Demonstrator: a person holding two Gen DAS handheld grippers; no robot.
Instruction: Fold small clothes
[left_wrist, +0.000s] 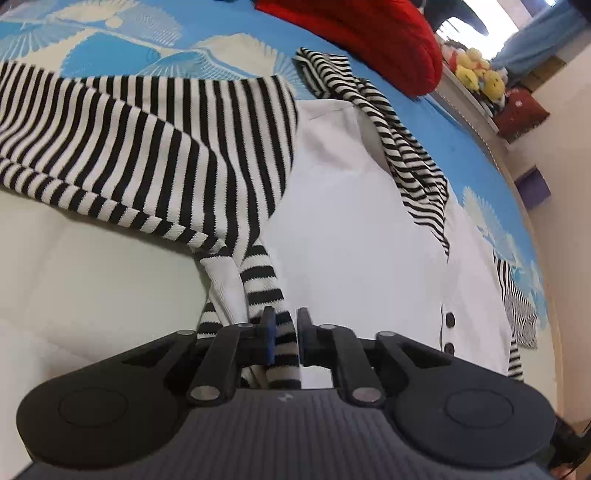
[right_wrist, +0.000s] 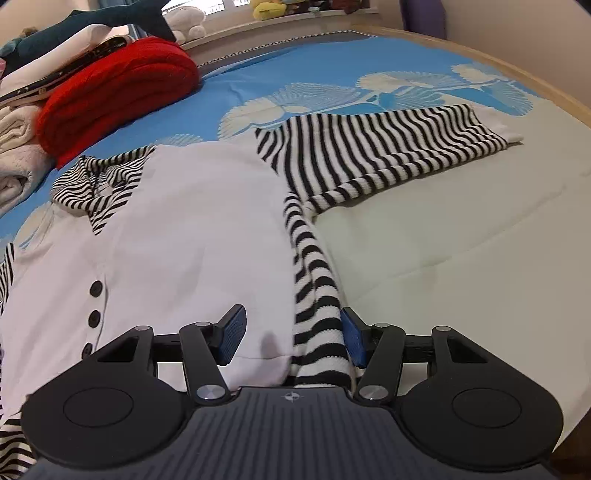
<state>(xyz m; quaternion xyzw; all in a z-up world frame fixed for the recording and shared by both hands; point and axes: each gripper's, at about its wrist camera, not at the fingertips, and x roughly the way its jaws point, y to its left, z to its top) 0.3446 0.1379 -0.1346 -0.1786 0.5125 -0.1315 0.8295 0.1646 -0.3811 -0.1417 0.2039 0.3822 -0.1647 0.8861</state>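
Both grippers (left_wrist: 285, 332) (right_wrist: 291, 334): left pinches sleeve (left_wrist: 258, 280)

bedcover (right_wrist: 295, 66): blue with pale fan shapes, spreading across the far part of the bed
pale quilt (right_wrist: 461, 240): lying near, on the right
red knit (right_wrist: 118, 85): sitting folded at far left
plush toys (left_wrist: 476, 72): crowding a far ledge
towels (right_wrist: 14, 147): lying stacked beside the red knit

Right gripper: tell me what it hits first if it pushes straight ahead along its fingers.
Probably the striped sleeve lying between the open right gripper fingers, beside the white top's edge; depth is hard to judge.
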